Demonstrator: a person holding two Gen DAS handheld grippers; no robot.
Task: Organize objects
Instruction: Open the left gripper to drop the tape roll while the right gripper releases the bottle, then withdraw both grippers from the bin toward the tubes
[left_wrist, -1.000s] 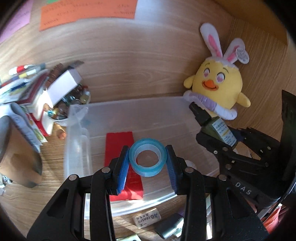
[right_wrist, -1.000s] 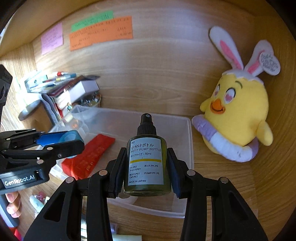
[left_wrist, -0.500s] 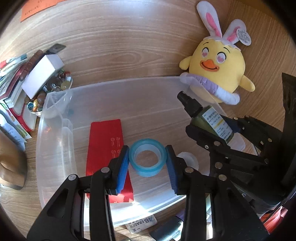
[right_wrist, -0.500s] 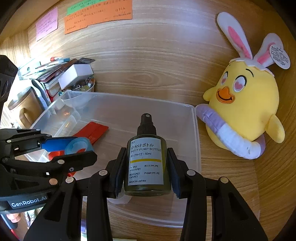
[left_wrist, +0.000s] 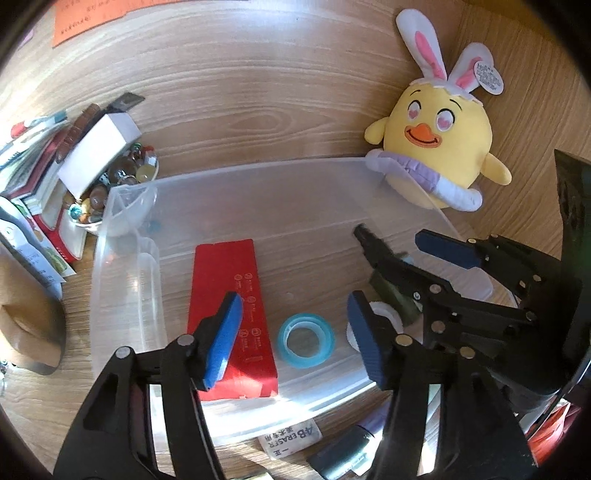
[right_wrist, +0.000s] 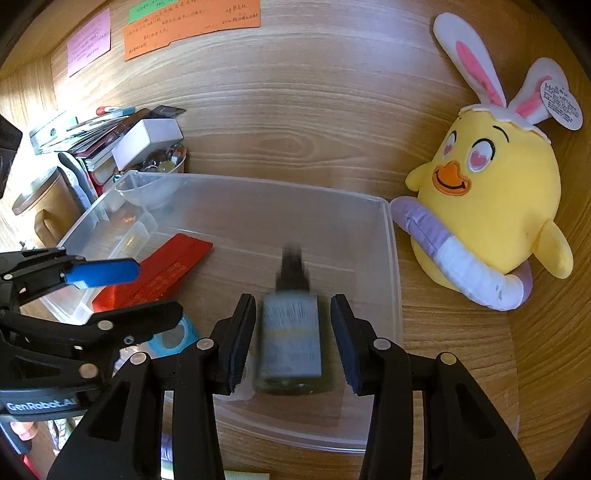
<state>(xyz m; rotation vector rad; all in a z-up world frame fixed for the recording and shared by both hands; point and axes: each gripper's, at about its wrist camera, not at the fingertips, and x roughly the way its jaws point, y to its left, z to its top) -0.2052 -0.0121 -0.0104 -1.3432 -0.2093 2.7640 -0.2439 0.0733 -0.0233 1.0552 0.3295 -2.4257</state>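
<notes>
Two items are being dropped into the bin (left_wrist: 122, 291) at once, so this reads as the release step. Inside it lie a red pack (left_wrist: 229, 314), the blurred bottle (right_wrist: 290, 332) and the tape (left_wrist: 306, 343). The right gripper (right_wrist: 291, 339) stands parted, its pads clear of the bottle. The left gripper (left_wrist: 295, 336) has just been opening, wide of the tape. Next, both should lift out for the clutter near the bin.

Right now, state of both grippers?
Left gripper: jaws just opened, blue tape roll lying loose in the clear bin.
Right gripper: open; blurred pump bottle between jaws.
</notes>
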